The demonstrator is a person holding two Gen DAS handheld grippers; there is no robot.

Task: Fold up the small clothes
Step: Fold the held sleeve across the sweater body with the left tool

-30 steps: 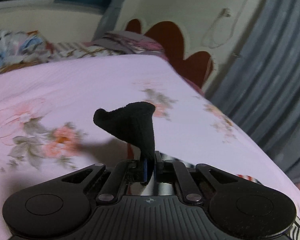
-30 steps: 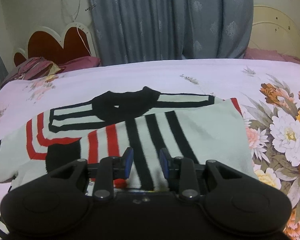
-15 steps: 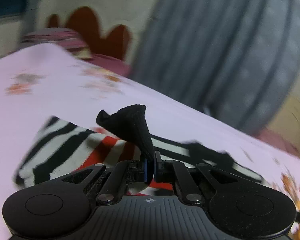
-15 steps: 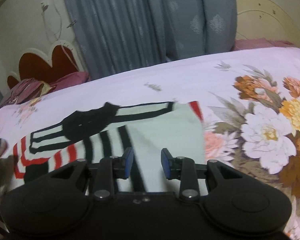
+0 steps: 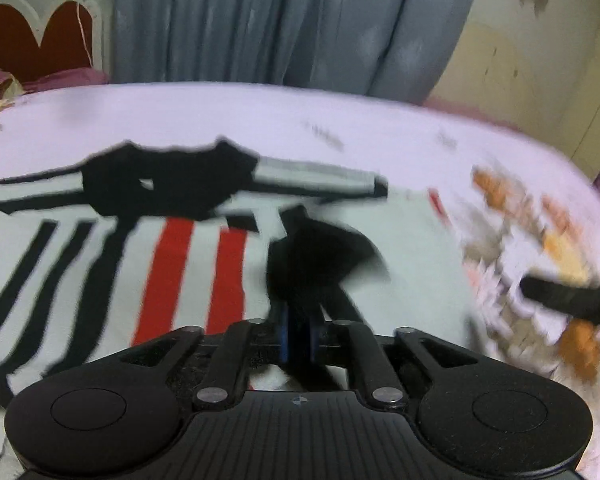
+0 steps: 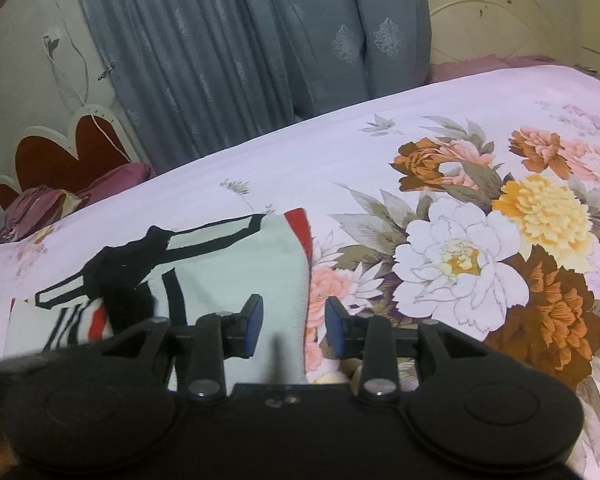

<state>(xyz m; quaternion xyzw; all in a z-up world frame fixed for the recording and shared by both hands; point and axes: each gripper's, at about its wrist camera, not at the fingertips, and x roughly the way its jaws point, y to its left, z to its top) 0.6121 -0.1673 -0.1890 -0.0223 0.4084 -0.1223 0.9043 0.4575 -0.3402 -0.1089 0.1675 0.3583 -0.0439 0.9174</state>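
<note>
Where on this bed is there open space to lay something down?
Bare sheet lies between the striped garment and the curtain, and right of it over the printed flowers. The garment's side is crowded: the left tool pinches its black cuff there.

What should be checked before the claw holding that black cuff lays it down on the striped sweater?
1. Left claw pinching the black cuff: ok, shut on it.
2. Cuff over the striped sweater, not the bare floral bedsheet: ok.
3. Right claw free to help: ok, open and holding nothing.
4. Right claw out of the fold's path: ok, it sits at the sweater's right edge.
5. Sweater lying flat: cannot tell, the left view is blurred.
6. Black collar uncovered at the far side: ok.
</note>
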